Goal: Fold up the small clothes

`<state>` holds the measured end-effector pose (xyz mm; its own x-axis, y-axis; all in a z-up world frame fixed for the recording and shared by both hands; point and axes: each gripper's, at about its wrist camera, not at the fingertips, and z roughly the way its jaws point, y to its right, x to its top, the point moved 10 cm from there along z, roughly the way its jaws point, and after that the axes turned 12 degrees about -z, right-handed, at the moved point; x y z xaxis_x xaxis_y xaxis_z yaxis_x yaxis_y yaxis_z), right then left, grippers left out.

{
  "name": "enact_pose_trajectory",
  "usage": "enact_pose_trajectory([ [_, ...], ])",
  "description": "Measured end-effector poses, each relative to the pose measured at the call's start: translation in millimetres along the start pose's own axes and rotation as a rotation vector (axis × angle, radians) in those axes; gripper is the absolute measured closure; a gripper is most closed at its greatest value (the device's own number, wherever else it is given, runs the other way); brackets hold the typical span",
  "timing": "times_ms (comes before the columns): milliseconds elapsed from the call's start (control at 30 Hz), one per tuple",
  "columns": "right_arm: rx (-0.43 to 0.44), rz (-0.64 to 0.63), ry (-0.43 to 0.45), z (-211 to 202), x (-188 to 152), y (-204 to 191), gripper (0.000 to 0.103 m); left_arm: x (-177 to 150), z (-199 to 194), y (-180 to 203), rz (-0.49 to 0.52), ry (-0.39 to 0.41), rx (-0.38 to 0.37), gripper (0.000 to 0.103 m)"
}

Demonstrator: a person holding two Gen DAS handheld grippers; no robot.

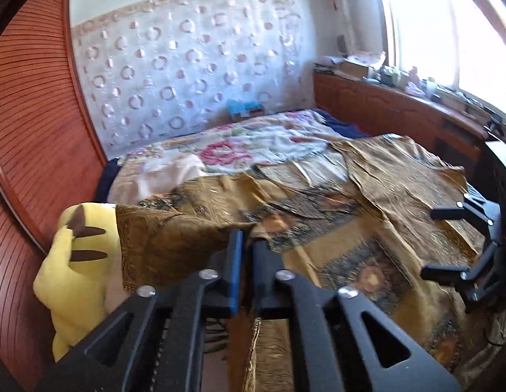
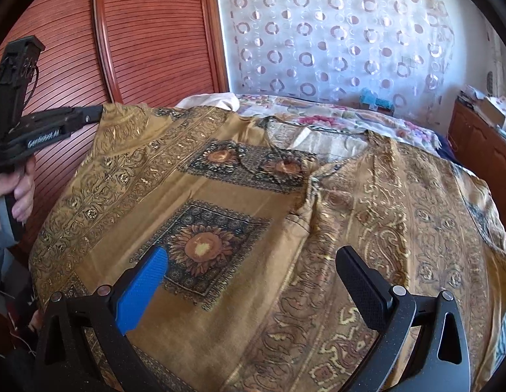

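Observation:
A golden-brown patterned garment (image 2: pixel 253 202) with sunflower squares lies spread on the bed. My left gripper (image 1: pixel 248 238) is shut on the garment's left corner (image 1: pixel 174 238) and holds it lifted. In the right wrist view, the left gripper (image 2: pixel 101 111) pinches that same corner at the far left. My right gripper (image 2: pixel 253 268) is open and empty, hovering just above the garment's near middle. It also shows in the left wrist view (image 1: pixel 432 241) at the right edge, jaws wide apart.
A floral bedspread (image 1: pixel 240 140) covers the bed beyond the garment. A yellow plush toy (image 1: pixel 79 261) sits at the bed's left edge. A wooden slatted wardrobe (image 2: pixel 148 32) stands left, a cluttered wooden ledge (image 1: pixel 400 98) runs under the window right.

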<state>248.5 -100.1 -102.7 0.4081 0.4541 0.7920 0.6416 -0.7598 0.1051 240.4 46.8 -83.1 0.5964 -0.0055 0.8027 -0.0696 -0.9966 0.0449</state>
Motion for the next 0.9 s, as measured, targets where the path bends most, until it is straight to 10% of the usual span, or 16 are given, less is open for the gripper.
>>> enact_pose_trajectory([
  [67,-0.008,0.000,0.002,-3.0,-0.7,2.5,0.001,-0.6,-5.8,-0.3,-0.001,0.003,0.011,0.056],
  [433,-0.005,-0.012,-0.001,-0.1,2.9,-1.7,0.001,0.2,-45.0,-48.4,-0.108,0.048,0.045,0.025],
  [900,0.115,-0.105,0.054,4.1,52.8,-31.1,0.020,-24.8,-55.7,-97.8,-0.206,0.030,0.126,0.021],
])
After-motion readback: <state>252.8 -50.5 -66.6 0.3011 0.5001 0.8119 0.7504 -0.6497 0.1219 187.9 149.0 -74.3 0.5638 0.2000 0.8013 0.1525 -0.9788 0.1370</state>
